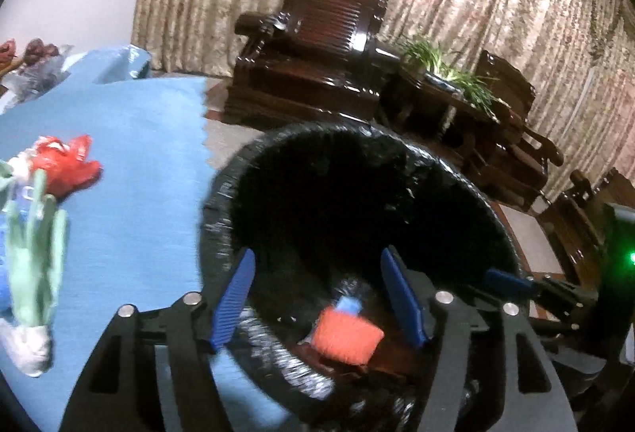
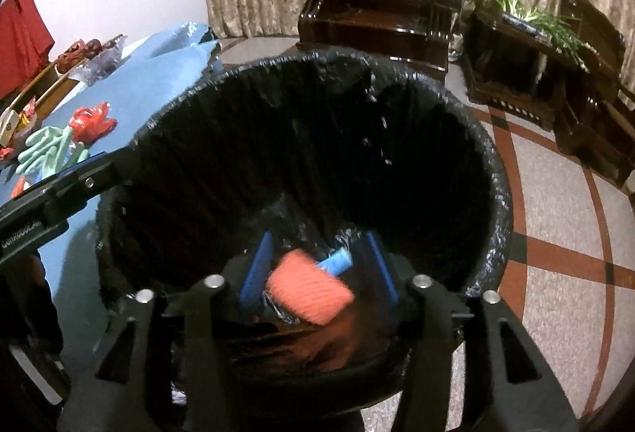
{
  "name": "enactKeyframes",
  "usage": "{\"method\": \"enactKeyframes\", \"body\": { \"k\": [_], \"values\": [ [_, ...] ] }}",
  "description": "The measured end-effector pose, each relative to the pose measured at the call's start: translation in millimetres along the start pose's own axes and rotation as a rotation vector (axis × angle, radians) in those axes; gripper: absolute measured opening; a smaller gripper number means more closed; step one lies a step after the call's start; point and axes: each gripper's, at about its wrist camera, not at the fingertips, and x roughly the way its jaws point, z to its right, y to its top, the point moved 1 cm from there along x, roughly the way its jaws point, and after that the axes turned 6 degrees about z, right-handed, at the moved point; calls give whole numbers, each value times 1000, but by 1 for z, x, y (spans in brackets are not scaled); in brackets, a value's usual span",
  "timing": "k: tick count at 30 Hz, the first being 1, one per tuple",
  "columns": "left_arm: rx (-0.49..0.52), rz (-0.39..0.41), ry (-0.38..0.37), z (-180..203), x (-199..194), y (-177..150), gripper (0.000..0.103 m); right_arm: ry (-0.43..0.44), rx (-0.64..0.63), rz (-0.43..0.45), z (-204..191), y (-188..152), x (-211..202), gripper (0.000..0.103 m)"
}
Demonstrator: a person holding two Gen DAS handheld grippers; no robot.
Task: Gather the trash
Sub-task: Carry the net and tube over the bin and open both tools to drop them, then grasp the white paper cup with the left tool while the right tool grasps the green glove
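Both the left gripper [image 1: 317,297] and right gripper [image 2: 317,269] hang released over the black-lined trash bin [image 2: 492,170], where an orange packet [image 2: 311,291] (blurred) lies; green rubber gloves [image 2: 47,150] rest on the blue tablecloth [image 1: 139,154].

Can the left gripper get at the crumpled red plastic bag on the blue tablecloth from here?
Probably yes: the left gripper is open over the black-lined trash bin, and the crumpled red plastic bag lies uncovered on the blue tablecloth.

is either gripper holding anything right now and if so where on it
Nothing is held. Both the left gripper and right gripper are open over the black-lined bin; the orange item sits loose between the right fingers.
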Motion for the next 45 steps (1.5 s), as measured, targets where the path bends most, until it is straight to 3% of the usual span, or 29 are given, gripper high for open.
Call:
{"method": "enactKeyframes", "body": {
  "k": [2, 6, 11, 19, 29, 35, 45],
  "values": [
    [2, 23, 24, -9, -12, 3, 69, 3, -8, 24, -8, 5, -6, 61],
    [6, 92, 98, -32, -44, 11, 73, 16, -19, 88, -26, 19, -17, 85],
    [18, 192, 236, -69, -96, 19, 83, 66, -27, 172, -56, 33, -28, 96],
    [-15, 247, 417, -129, -154, 16, 93, 187, -72, 233, -128, 51, -32, 97],
    [-45, 183, 609, -200, -187, -26, 93, 292, -181, 236, -215, 45, -18, 97],
    [-121, 121, 683, -237, -186, -53, 93, 294, -245, 212, -253, 32, -2, 97],
    [-229, 59, 689, -266, -170, -72, 93, 290, -283, 175, -276, 21, 17, 97]
  ]
}}
